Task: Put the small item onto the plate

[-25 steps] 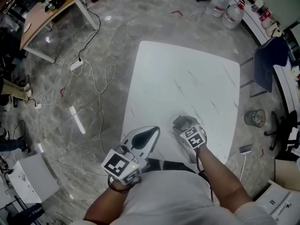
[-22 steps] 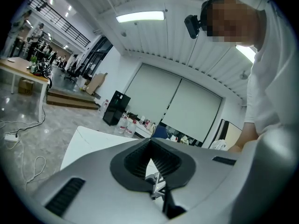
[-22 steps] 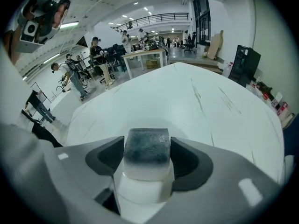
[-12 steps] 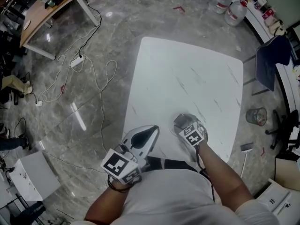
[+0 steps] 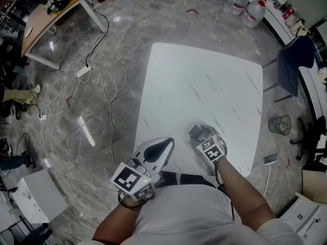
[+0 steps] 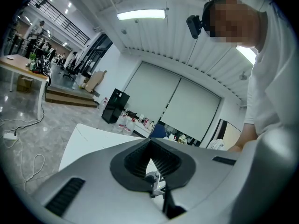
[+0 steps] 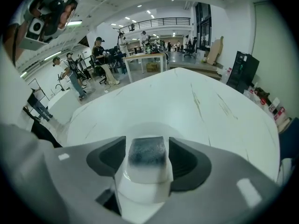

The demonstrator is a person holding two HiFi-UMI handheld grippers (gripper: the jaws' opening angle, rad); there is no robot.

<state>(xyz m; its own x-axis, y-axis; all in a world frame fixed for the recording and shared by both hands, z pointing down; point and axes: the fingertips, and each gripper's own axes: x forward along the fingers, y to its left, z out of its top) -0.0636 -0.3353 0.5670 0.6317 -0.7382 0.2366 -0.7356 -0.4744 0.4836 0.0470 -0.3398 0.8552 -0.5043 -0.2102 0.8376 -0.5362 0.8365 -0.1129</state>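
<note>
A small white block with a dark grey top [image 7: 147,155] sits between the pads of my right gripper [image 7: 147,147]. Its jaws have just been closing and now lie against the block's sides. Just behind the block shows the faint round rim of a white plate [image 7: 150,129] on the white table [image 5: 204,80]; whether the block rests on it I cannot tell. In the head view the right gripper [image 5: 197,132] points down near the table's front edge. My left gripper [image 5: 168,141] hovers at the front left corner, its jaws [image 6: 150,146] shut to a point on nothing.
On the grey marble floor left of the table lie cables and a power strip [image 5: 84,70]. A wooden desk [image 5: 51,14] stands far left. Water bottles [image 5: 245,9], a blue chair [image 5: 294,60] and a wastebasket [image 5: 279,125] are to the right. People stand far off [image 7: 100,50].
Both grippers stay in the same spots; only the head camera shifts slightly.
</note>
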